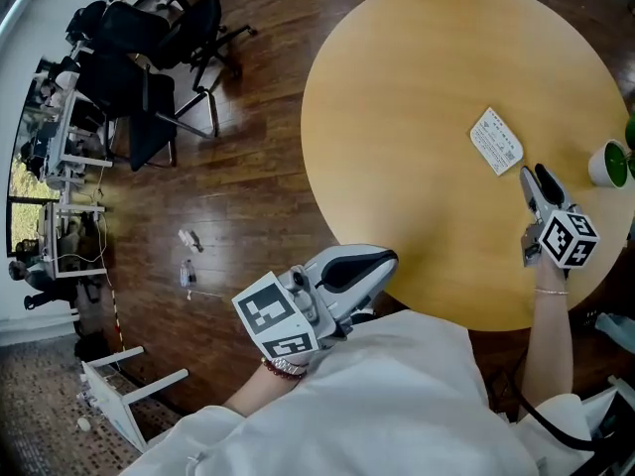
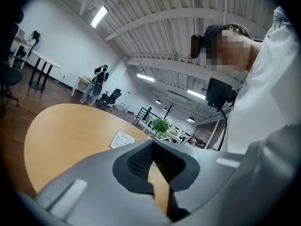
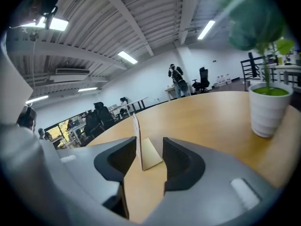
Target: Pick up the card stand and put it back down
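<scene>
The white card stand (image 1: 496, 140) rests on the round wooden table (image 1: 417, 97), towards its right side. My right gripper (image 1: 536, 178) lies just behind it with its jaws pointing at it. In the right gripper view the card stand (image 3: 138, 140) is upright between the two pads of the right gripper (image 3: 149, 149), which is open; neither pad touches the card. My left gripper (image 1: 390, 259) is held near the table's front edge, close to my body, shut and empty. From the left gripper (image 2: 153, 147) the card stand (image 2: 123, 139) shows far across the table.
A white pot with a green plant (image 1: 607, 164) stands at the table's right edge, close to the right gripper; it shows as the pot (image 3: 268, 108) at right. Office chairs and desks (image 1: 149, 58) fill the floor at far left.
</scene>
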### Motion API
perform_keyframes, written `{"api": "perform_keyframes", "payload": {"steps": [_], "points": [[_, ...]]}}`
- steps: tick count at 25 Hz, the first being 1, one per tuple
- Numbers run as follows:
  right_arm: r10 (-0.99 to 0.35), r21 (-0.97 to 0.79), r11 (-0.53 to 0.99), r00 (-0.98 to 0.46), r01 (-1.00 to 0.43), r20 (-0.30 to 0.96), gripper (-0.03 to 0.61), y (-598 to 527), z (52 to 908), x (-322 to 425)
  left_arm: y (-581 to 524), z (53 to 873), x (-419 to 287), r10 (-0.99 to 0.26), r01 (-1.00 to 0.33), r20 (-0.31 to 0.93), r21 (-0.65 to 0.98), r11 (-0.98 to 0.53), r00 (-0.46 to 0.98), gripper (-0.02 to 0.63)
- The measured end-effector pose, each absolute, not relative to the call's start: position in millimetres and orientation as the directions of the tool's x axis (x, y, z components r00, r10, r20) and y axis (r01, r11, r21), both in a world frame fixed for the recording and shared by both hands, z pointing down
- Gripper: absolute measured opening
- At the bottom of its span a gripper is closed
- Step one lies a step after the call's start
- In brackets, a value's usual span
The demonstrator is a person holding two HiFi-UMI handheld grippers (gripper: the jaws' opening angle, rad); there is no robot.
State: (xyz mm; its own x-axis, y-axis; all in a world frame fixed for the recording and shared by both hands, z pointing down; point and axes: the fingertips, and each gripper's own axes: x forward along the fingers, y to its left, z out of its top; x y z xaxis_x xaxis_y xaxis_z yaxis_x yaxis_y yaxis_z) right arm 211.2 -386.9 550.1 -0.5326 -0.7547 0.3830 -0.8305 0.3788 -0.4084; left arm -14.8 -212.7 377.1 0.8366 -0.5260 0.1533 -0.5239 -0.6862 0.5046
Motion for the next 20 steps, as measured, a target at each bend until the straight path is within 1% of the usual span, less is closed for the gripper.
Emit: {"api": "perform_keyframes", "payload": {"steps": [3, 6, 11, 17, 19, 20], "points": [[-0.815, -0.450, 0.303, -0.473, -0.840, 0.334, 0.176, -337, 518, 225, -195, 374, -33, -0.545, -0.513, 0.112, 0.535, -0.672, 0.831, -0.005], [-0.835, -0.446, 0.314, -0.468, -0.838, 0.290, 0.173, -269, 477, 217, -164, 364, -52, -0.553, -0.497, 0.068, 0.540, -0.680, 0.830, -0.005], [-0.856, -0.367, 0.380, -0.473, -0.849, 0.207, 0.170, -171, 408, 179, -98, 357, -91, -0.552, -0.478, 0.012, 0.517, -0.710, 0.833, -0.005], [-0.836, -0.314, 0.487, -0.539, -0.815, 0.104, 0.157, -55, 333, 99, -9, 354, -131, -0.531, -0.397, -0.072, 0.581, -0.711, 0.844, -0.005], [-0.820, -0.287, 0.521, -0.564, -0.804, 0.093, 0.158, -21, 316, 74, 10, 345, -134, -0.511, -0.379, -0.075, 0.579, -0.722, 0.856, -0.005], [-0.808, -0.240, 0.545, -0.580, -0.803, 0.107, 0.158, -3, 311, 63, 21, 341, -134, -0.497, -0.372, -0.073, 0.574, -0.730, 0.864, -0.005]]}}
